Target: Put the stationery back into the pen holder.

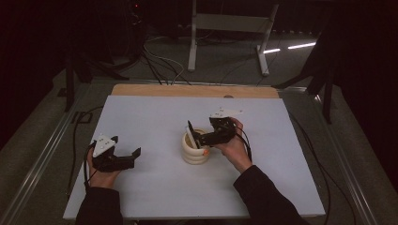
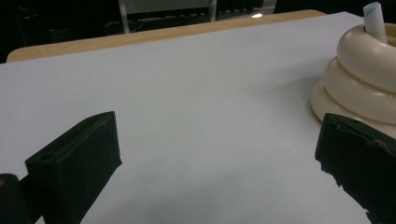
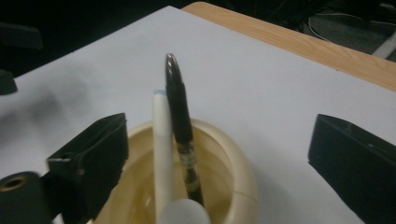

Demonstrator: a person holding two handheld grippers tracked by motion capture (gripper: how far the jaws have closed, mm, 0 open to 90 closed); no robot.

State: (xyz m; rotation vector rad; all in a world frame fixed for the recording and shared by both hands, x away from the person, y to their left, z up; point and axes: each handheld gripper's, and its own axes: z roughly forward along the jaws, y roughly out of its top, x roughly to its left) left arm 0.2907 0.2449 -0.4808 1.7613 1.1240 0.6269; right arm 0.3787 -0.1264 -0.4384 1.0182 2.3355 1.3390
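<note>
The black pen point(image 3: 180, 121) stands in the cream holder point(image 1: 195, 151), leaning against its far rim, tip end down inside, rounded cap end up. Right beside it, touching along the shaft, stands a white pen point(image 3: 162, 149), upright in the same holder. The holder, a stack of ribbed rings, sits near the middle of the white sheet point(image 1: 155, 117) that covers the table point(image 1: 141, 89).

The right gripper point(image 1: 197, 135) hovers just over the holder's mouth, and its jaws are spread wide, one on each side of the pens, pads clear of both; nothing is gripped. The black pen rises free between them in the right gripper view.

Off to the left, well apart from the holder, the left gripper point(image 1: 133, 155) rests low on the sheet in the person's hand, jaws released and wide, bare sheet between them. From its own view the holder point(image 2: 359, 79) shows beyond its right jaw, a pale pen top point(image 2: 375, 18) poking out.
</note>
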